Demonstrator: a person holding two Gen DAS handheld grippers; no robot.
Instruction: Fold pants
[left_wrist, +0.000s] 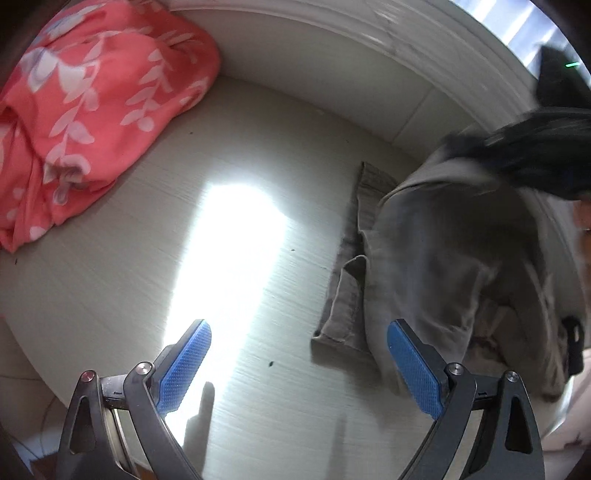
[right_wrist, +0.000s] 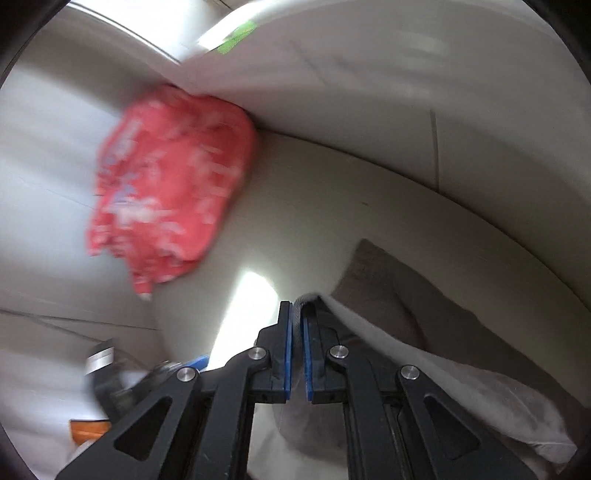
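Here the right tool (right_wrist: 298, 314) pinches the grey pants (right_wrist: 424, 314) at frame centre, while the left tool (left_wrist: 299, 363) hangs spread above the desk (left_wrist: 147, 258).

Nothing's really reading as text here, no brand, number or sign coming through in either view. There's a whitish label (right_wrist: 99, 359) sitting on a dark blurry object at the lower left of the right wrist view, but whatever's printed on it is smearing out completely.
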